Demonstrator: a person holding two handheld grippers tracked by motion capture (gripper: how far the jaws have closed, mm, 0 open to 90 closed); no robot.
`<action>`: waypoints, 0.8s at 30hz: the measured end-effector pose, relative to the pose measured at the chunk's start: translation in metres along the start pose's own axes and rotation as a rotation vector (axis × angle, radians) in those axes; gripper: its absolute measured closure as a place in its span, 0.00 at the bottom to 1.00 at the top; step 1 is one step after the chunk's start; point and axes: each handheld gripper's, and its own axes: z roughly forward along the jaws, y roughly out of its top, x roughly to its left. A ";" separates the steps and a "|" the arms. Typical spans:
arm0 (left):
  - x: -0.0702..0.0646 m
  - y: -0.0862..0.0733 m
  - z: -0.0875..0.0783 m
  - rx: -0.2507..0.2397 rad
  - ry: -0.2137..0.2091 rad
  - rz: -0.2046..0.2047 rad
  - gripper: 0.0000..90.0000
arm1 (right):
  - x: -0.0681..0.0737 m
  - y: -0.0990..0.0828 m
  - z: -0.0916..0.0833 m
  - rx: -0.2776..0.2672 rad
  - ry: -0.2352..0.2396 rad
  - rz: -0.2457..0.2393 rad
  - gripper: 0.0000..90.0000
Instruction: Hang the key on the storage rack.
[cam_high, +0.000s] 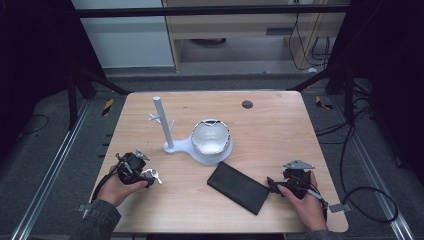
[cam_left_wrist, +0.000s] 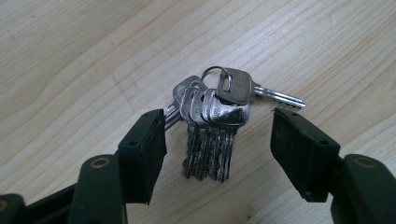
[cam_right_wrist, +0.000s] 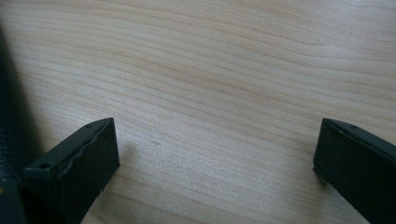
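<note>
Now closing on the bunch of keys (cam_left_wrist: 212, 123): best to keep the left gripper (cam_left_wrist: 218, 140) low and level against the table (cam_left_wrist: 70, 56), centred on the fanned key heads rather than the thin blades, so the bunch does not skid or splay out sideways. Worth squeezing slowly, since the loose single key sticking out toward the right of the left gripper view probably swings on its ring. Jaws about half open, nothing gripped yet; left pad (cam_left_wrist: 144, 154) just touching or nearly touching one key bow, right pad apart from the bunch. Keys flat on the wood, mid-frame in the left gripper view, between the two jaws; in the high view, at lower left, just beside the left gripper (cam_high: 145, 172). Right gripper (cam_right_wrist: 215, 154) wide open over bare wood, holding nothing, near a black case (cam_high: 238, 187) at lower centre.
</note>
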 end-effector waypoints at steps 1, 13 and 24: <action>0.000 0.000 0.000 0.003 -0.002 0.002 0.43 | 0.000 0.000 0.000 -0.001 -0.002 -0.004 0.00; 0.006 0.003 0.007 0.031 -0.042 -0.007 0.52 | 0.000 0.000 0.000 0.002 0.000 -0.006 0.00; 0.011 0.003 0.006 0.036 -0.042 0.003 0.78 | 0.000 0.000 0.000 0.002 0.001 -0.010 0.00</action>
